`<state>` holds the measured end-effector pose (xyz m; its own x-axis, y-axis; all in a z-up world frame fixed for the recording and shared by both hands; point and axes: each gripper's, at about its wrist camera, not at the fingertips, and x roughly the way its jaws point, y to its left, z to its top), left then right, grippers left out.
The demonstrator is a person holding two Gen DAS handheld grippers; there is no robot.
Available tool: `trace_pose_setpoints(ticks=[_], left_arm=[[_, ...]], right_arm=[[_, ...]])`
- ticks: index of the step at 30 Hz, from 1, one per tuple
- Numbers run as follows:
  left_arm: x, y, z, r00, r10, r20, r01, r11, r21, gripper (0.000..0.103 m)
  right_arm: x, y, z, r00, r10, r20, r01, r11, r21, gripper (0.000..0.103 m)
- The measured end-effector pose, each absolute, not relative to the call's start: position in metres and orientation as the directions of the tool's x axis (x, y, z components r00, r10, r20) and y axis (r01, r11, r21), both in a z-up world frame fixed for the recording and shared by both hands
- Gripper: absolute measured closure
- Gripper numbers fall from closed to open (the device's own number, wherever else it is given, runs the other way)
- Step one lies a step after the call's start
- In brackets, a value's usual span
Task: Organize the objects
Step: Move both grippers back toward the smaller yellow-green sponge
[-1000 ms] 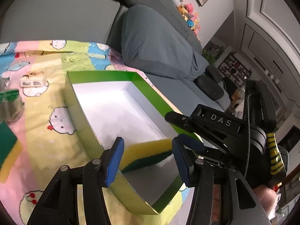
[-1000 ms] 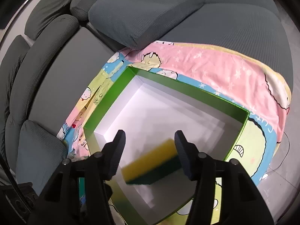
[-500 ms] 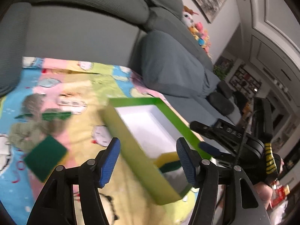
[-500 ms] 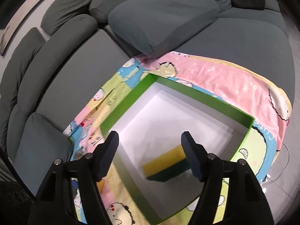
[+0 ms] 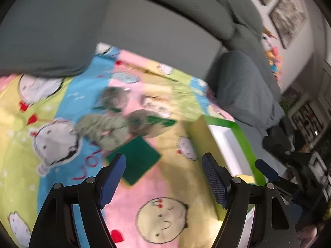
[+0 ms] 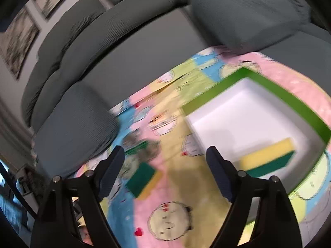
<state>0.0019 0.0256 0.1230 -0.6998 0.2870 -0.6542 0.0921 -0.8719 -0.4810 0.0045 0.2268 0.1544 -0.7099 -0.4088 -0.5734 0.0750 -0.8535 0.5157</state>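
A green-rimmed box (image 6: 289, 101) with a white inside lies on the cartoon blanket (image 6: 165, 186); a yellow-and-green sponge (image 6: 269, 157) rests in its near corner. A second green sponge (image 5: 136, 163) lies flat on the blanket left of the box (image 5: 240, 136), also in the right wrist view as the green sponge (image 6: 142, 177). Behind it lie grey scouring pads (image 5: 111, 124), blurred. My left gripper (image 5: 163, 177) hovers above the blanket near the flat sponge, jaws opening, nothing between them. My right gripper (image 6: 165, 171) hangs left of the box, jaws opening, empty.
Grey sofa cushions (image 5: 51, 20) ring the blanket at the back and left. A grey pillow (image 5: 248, 82) lies behind the box. The right gripper's body (image 5: 300, 169) shows at the right edge of the left wrist view. Both views are motion-blurred.
Both grippers let go of the yellow-and-green sponge, which now rests in the box. Both swung left toward the loose sponge and pads, jaws spreading wider.
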Motion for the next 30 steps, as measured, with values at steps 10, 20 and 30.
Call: trace_pose_setpoints(ticks=[10, 20, 30], left_arm=[[0.011, -0.01, 0.086, -0.601, 0.281, -0.748, 0.238, -0.831, -0.504, 0.027], [0.008, -0.016, 0.06, -0.537, 0.274, -0.798, 0.277, -0.836, -0.474, 0.027], [-0.003, -0.01, 0.043, -0.497, 0.337, -0.799, 0.274, -0.813, -0.513, 0.027]], right_arm=[[-0.031, 0.15, 0.124, -0.543, -0.548, -0.637, 0.194, -0.819, 0.54, 0.016], [-0.062, 0.124, 0.084, -0.462, -0.466, -0.755, 0.145, -0.879, 0.454, 0.027], [-0.081, 0.114, 0.058, -0.422, -0.441, -0.792, 0.125, -0.894, 0.431, 0.03]])
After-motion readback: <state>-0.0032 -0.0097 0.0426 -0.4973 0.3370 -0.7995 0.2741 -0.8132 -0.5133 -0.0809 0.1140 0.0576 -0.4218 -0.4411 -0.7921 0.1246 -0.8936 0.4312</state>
